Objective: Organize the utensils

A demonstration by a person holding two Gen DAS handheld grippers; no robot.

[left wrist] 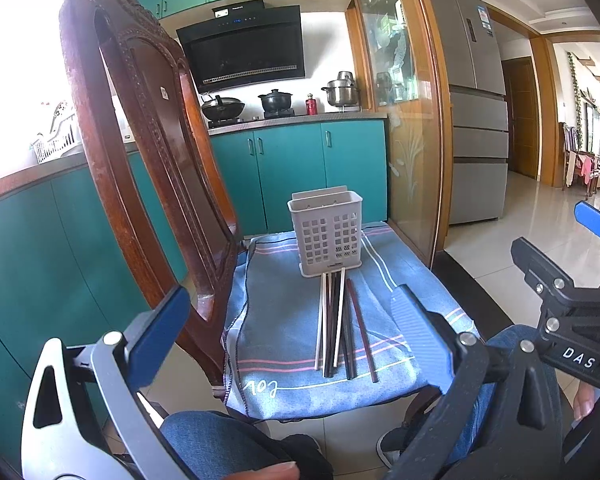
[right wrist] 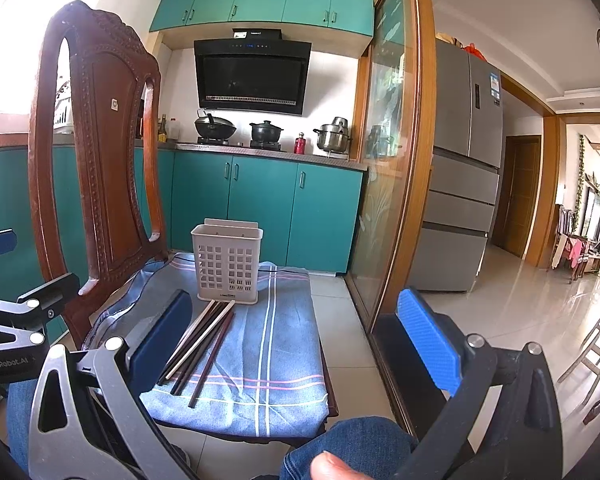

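Grey utensil basket [left wrist: 327,232] hides chopsticks' [left wrist: 336,324] far tips; both hand-held grippers [left wrist: 288,344] [right wrist: 300,344] gape wide.

A carved wooden chair [right wrist: 96,152] is draped with a blue striped cloth [right wrist: 276,344]. Behind it, teal cabinets [right wrist: 260,208] are topped by a wok [right wrist: 215,126], a black pot [right wrist: 266,130] and a steel pot [right wrist: 334,134]. A grey refrigerator [right wrist: 464,168] is set rightward.

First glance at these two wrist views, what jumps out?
A bundle of chopsticks, white, black and dark red, lying loose on the blue cloth that covers a carved wooden chair. Just behind them stands an empty grey slotted holder. Both claws, left and right, hang open and hold nothing, short of the chopsticks.
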